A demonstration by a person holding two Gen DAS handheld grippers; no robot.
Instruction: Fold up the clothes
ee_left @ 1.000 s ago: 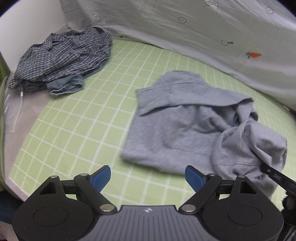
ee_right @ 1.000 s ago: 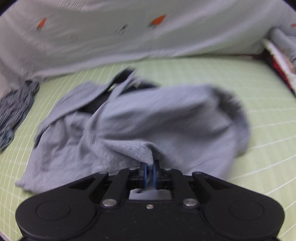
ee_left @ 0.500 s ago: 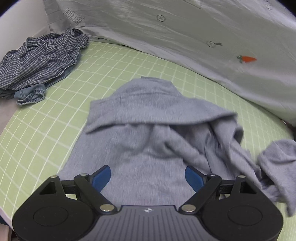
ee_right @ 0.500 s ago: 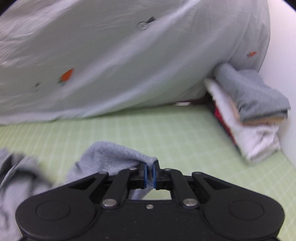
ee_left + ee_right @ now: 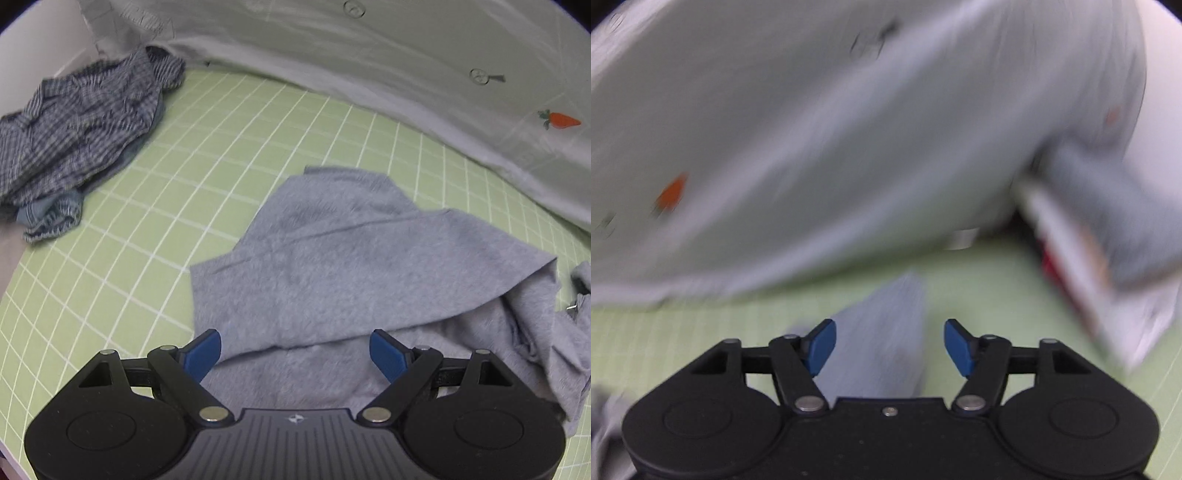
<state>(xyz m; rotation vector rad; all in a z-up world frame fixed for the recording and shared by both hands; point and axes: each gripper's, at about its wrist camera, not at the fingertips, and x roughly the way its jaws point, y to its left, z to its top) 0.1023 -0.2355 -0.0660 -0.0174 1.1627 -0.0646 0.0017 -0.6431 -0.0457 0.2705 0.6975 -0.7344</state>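
A grey sweatshirt (image 5: 343,266) lies rumpled on the green grid mat (image 5: 236,140), its right side bunched up. My left gripper (image 5: 295,350) hovers over the garment's near edge, jaws wide open, pads touching nothing. In the blurred right wrist view, a grey sleeve (image 5: 886,332) stretches out on the mat between the blue pads of my right gripper (image 5: 890,347). Its jaws are opening and the pads stand clear of the cloth.
A crumpled blue checked shirt (image 5: 81,125) with denim under it lies at the mat's far left. A pale sheet with carrot prints (image 5: 406,66) hangs along the back. A stack of folded clothes (image 5: 1108,251) sits at the right, against the wall.
The right gripper carried the sleeve out to the right, then let it go and opened. The left gripper shifted over the sweatshirt; the checked shirt has slid back toward the left of its view.
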